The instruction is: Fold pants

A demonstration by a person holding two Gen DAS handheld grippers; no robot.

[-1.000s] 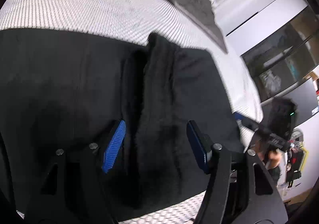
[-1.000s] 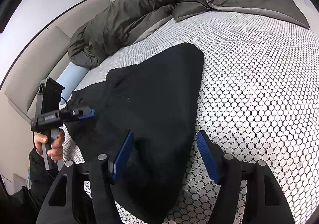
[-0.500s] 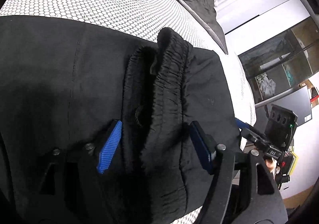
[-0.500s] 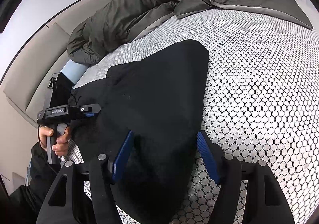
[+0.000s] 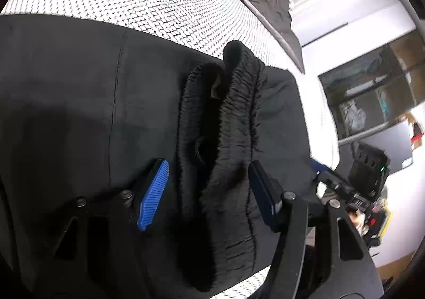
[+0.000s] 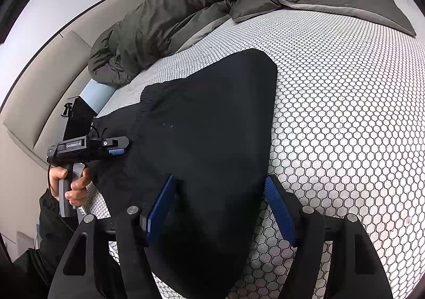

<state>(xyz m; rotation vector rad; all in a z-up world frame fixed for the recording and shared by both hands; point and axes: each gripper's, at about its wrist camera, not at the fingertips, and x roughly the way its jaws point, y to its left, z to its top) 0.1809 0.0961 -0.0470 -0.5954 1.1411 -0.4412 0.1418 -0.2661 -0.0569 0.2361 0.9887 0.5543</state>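
The black pants (image 5: 79,102) lie spread on the bed's honeycomb-patterned mattress cover (image 6: 345,102), near its front edge. Over the last second the left gripper (image 5: 208,192) has closed in on the bunched elastic waistband (image 5: 233,113), which now sits between its blue pads, sharper and larger than before; the jaws stand apart, not yet pinching cloth. The right gripper (image 6: 220,206) has barely shifted: its jaws are also apart, straddling a corner of the pants near the mattress edge. Judging from this, both tools are lining up a grasp for the next fold (neither has taken hold). In the right wrist view the left tool's body carries a white label reading "GenRobot.AI". A dark olive duvet (image 6: 191,6) is heaped at the far side.
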